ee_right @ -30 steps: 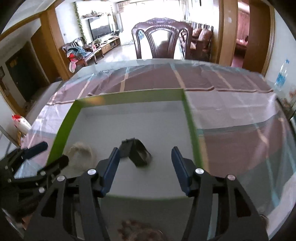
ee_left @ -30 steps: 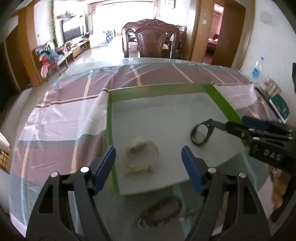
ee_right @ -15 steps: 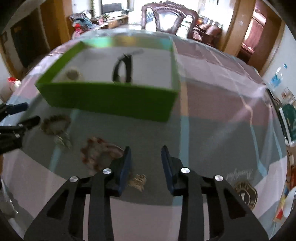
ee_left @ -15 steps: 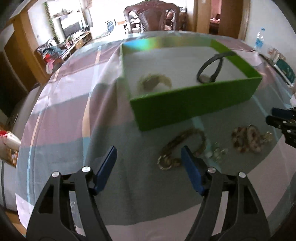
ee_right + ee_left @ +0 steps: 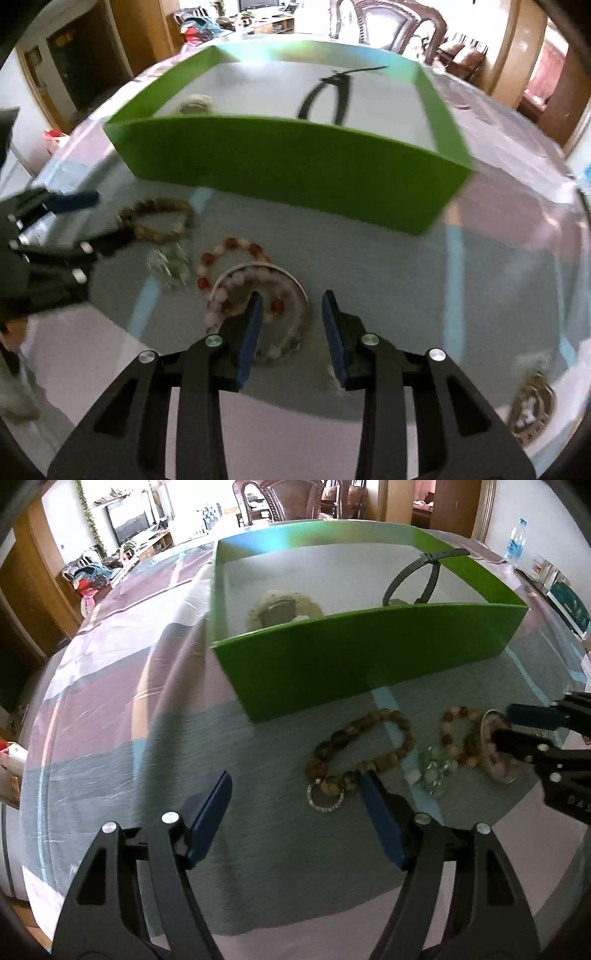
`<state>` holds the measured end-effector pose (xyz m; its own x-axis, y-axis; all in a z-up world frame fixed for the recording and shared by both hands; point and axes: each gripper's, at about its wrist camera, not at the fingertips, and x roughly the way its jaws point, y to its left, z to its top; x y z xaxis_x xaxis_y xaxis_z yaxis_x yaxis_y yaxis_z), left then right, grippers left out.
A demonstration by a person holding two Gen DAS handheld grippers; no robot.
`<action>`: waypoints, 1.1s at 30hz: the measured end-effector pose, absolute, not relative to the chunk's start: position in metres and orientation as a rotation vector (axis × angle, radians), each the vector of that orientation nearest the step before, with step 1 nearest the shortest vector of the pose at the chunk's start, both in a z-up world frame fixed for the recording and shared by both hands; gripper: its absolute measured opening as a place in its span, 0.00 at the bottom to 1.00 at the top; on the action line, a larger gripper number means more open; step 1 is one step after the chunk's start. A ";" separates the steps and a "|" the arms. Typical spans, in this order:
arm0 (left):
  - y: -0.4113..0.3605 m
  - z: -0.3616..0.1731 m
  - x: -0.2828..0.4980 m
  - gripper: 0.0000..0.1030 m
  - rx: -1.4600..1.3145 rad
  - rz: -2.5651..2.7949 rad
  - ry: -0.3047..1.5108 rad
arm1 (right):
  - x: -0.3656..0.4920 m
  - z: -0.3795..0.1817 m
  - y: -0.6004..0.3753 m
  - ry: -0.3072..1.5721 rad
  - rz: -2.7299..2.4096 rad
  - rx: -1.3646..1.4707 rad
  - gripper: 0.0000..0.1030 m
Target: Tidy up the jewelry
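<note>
While both grippers hang over the striped tablecloth (image 5: pixel 110 709), the left gripper (image 5: pixel 295 794) has fingers wide apart, nothing btwn them — its right pad just beside the brown bead bracelet (image 5: pixel 364 746). Right gripper (image 5: pixel 291 317): fingers partly apart, straddling the rim of a pale bangle (image 5: pixel 299 291) w/ the red-and-white bead bracelet (image 5: pixel 236 266), not clamped. Green box (image 5: pixel 280 170) behind holds a dark watch (image 5: pixel 325 96) & a pale bracelet (image 5: pixel 284 607).

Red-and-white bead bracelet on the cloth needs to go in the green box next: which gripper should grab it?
Right. The right gripper hangs open directly over the red-and-white bracelet. The left gripper sits beside the brown bead bracelet, farther away.
</note>
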<state>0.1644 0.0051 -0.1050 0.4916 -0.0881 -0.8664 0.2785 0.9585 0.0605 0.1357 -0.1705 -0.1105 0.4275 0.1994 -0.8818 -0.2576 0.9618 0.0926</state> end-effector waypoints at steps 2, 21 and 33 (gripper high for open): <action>0.002 -0.107 0.170 0.70 0.190 -0.235 1.037 | 0.148 -0.109 -0.181 1.070 0.259 0.020 0.34; 0.003 -0.111 0.168 0.74 0.158 -0.238 0.961 | 0.123 -0.101 -0.160 0.995 0.374 -0.048 0.33; 0.006 -0.108 0.165 0.76 0.159 -0.230 0.944 | 0.116 -0.108 -0.150 1.016 0.414 -0.047 0.08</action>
